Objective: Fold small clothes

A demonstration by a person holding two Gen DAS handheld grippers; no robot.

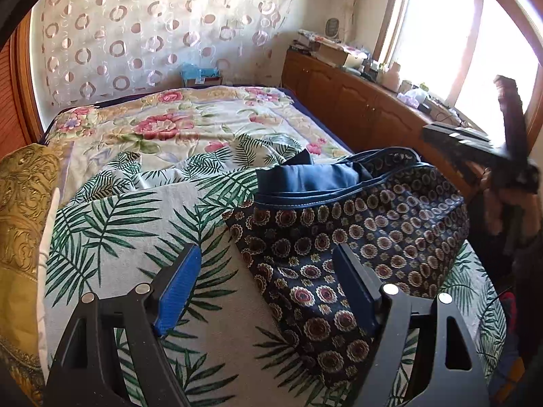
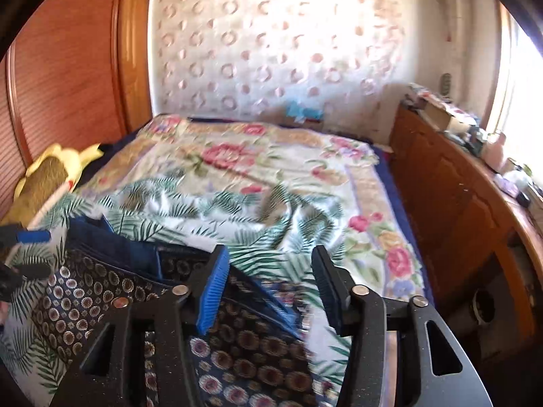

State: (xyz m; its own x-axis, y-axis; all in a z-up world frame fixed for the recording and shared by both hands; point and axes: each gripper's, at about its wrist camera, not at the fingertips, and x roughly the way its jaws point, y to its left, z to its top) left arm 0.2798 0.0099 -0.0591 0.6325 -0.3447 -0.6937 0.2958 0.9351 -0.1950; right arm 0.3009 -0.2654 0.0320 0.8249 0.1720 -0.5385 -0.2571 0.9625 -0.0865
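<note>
blurred right hand-held gripper [image 2: 268, 291] over garment [image 2: 244, 346].

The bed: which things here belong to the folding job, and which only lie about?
Job: patterned navy garment; left gripper; right gripper.
Lying about: golden pillow; floral blanket; leaf-print sheet; cluttered wooden cabinet.

I count one dark patterned garment [image 1: 342, 237] with blue trim, one palm-leaf sheet [image 1: 129, 230], one floral blanket [image 1: 190, 118] under it, one gold cushion [image 1: 23, 203] on the side, one wooden cabinet [image 1: 356, 101] along the window, and my two grippers, left [image 1: 268, 285] and right [image 2: 269, 288].
</note>
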